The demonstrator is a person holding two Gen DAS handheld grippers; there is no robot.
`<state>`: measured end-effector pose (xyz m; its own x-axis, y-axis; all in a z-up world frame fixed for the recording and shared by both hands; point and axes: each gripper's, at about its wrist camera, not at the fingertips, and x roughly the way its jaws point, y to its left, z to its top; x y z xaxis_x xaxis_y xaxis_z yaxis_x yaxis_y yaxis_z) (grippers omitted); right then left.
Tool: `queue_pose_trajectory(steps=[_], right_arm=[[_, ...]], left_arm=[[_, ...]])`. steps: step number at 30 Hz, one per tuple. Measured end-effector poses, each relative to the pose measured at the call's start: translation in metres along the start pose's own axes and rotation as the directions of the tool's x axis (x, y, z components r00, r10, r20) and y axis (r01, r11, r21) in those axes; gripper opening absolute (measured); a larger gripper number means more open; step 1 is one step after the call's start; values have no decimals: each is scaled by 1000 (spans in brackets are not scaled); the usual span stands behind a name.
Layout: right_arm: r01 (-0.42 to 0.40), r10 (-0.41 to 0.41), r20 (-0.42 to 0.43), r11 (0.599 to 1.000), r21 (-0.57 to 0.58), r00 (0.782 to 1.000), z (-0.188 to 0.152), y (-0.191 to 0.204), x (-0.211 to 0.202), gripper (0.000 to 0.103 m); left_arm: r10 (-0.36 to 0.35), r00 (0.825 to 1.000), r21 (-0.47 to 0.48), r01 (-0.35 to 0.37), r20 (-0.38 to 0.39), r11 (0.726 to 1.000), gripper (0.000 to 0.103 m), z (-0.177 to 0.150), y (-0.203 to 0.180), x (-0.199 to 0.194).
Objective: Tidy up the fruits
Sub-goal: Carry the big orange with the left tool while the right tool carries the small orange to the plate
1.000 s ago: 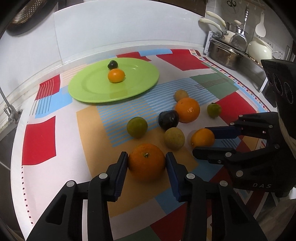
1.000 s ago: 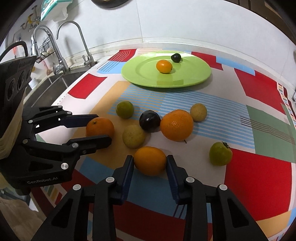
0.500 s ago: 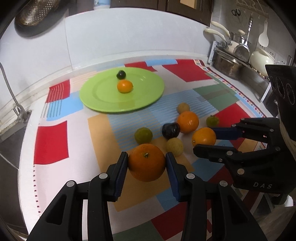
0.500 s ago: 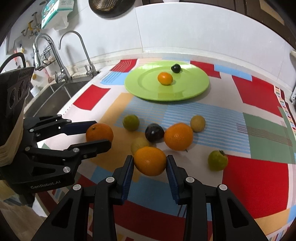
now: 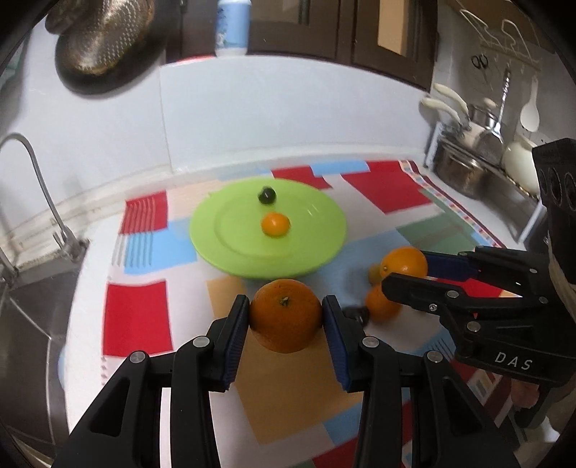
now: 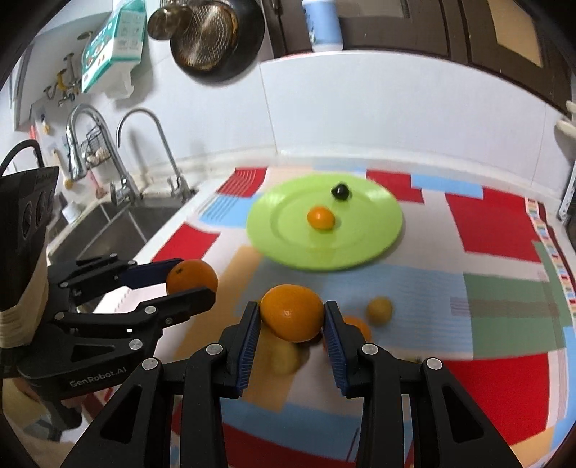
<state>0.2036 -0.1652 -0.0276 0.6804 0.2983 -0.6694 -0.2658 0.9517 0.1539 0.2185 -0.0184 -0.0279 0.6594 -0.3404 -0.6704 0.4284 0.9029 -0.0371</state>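
Note:
My left gripper (image 5: 286,316) is shut on a large orange (image 5: 285,315), held above the patterned cloth. My right gripper (image 6: 292,313) is shut on a smaller orange (image 6: 292,312), also lifted clear of the counter. Each gripper shows in the other's view: the right gripper (image 5: 406,268) with its orange (image 5: 403,261), the left gripper (image 6: 192,279) with its orange (image 6: 192,275). Beyond them lies a green plate (image 5: 216,230) (image 6: 374,230) holding a small orange fruit (image 5: 275,224) (image 6: 321,218) and a dark fruit (image 5: 266,195) (image 6: 340,191).
More fruit lies on the cloth below the grippers: an orange (image 5: 379,306), a yellowish fruit (image 6: 379,310), others blurred or hidden. A sink (image 6: 108,223) with taps (image 6: 151,144) lies left. Pots and utensils (image 5: 478,158) stand at the right. Pans (image 6: 212,32) hang on the wall.
Both grippers have lifted their oranges off the cloth and risen. The views have tilted up, so the plate and wall sit lower and the loose fruit is mostly hidden behind the fingers.

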Motion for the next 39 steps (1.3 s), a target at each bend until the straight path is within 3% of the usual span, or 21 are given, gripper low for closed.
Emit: queue_pose_trajectory(steps=[13, 23, 29, 39], right_arm=[[32, -31, 69, 999, -22, 997, 62, -13, 9, 37], [21, -20, 49, 1000, -11, 999, 106, -25, 41, 37], [46, -46, 8, 999, -1, 999, 122, -37, 68, 37], [53, -47, -128, 998, 39, 991, 133, -64, 130, 37]], left_arm=[[35, 995, 34, -39, 97, 999, 41, 56, 17, 7], [50, 994, 40, -54, 93, 998, 41, 94, 33, 37], [29, 998, 20, -30, 53, 999, 41, 108, 45, 66], [5, 996, -19, -7, -84, 1000, 41, 115, 60, 133]])
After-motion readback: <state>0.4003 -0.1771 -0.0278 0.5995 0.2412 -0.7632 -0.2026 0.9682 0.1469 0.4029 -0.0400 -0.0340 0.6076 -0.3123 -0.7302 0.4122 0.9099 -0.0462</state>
